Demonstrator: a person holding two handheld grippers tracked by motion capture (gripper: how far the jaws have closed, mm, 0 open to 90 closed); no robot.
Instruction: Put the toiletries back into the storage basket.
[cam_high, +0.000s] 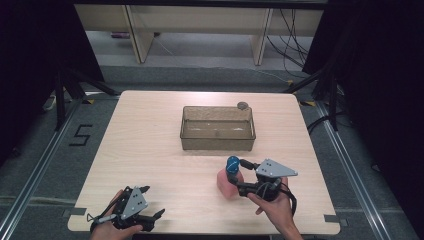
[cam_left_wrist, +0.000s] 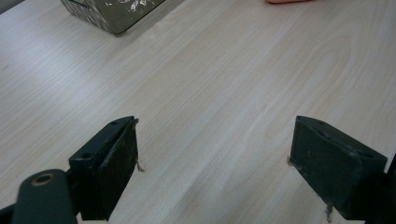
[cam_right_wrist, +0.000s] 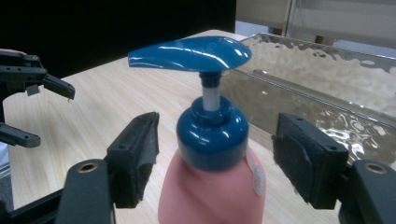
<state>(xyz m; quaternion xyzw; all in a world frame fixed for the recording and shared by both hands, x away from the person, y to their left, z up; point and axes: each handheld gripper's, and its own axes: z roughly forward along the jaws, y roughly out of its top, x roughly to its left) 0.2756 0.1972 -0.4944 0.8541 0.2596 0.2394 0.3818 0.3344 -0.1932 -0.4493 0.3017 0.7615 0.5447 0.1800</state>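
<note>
A pink pump bottle (cam_high: 227, 186) with a blue pump head (cam_high: 232, 164) stands upright on the wooden table (cam_high: 150, 145), in front of the tub at the right. My right gripper (cam_high: 239, 176) reaches it from the right. In the right gripper view its jaws flank the bottle's blue collar (cam_right_wrist: 212, 135) with a gap on each side, so the right gripper (cam_right_wrist: 215, 154) is open and does not press on it. My left gripper (cam_high: 153, 201) rests at the table's front left, open, with bare wood between its fingers (cam_left_wrist: 212, 158).
A clear rectangular tub (cam_high: 218, 142) sits at the table's middle back, holding shallow water or film (cam_right_wrist: 327, 93). A small grey round object (cam_high: 242, 105) lies at its far right corner. Black stands and cables line both sides of the table.
</note>
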